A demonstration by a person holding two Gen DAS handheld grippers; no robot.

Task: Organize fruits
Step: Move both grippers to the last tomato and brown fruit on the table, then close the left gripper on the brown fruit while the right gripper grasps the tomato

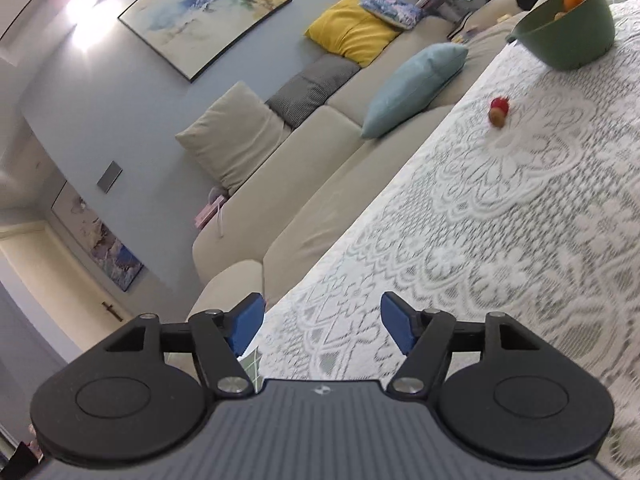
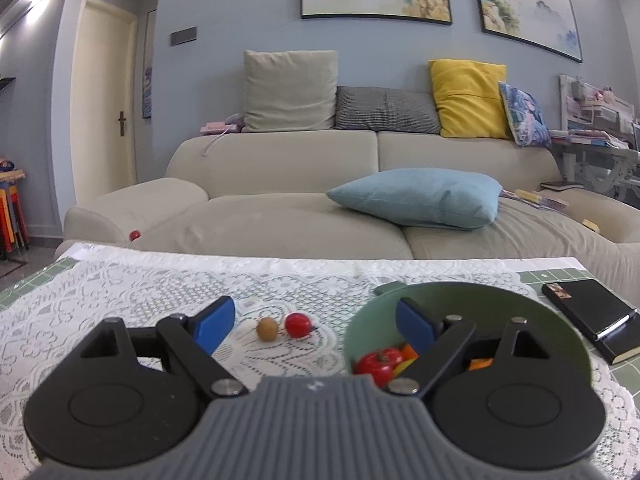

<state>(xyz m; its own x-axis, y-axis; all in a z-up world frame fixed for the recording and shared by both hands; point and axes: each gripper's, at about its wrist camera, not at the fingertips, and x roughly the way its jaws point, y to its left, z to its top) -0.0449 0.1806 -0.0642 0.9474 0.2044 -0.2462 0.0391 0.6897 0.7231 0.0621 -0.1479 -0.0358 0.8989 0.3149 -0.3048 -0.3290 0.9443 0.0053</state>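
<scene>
A green bowl (image 2: 472, 300) stands on the lace-covered table (image 2: 120, 292) and holds a red tomato (image 2: 378, 362) and orange and yellow fruit pieces. A brown kiwi-like fruit (image 2: 267, 329) and a red round fruit (image 2: 298, 325) lie side by side on the cloth left of the bowl. My right gripper (image 2: 316, 322) is open and empty, above the table just in front of them. My left gripper (image 1: 322, 322) is open and empty at the table's near-left edge; the two fruits (image 1: 499, 111) and the bowl (image 1: 568, 32) are far ahead of it.
A black notebook with a pen (image 2: 596, 322) lies right of the bowl. A beige sofa (image 2: 280, 208) with several cushions runs along the table's far side. A small red ball (image 2: 135, 235) sits on the sofa arm. A shelf with books (image 2: 592, 128) stands at the right.
</scene>
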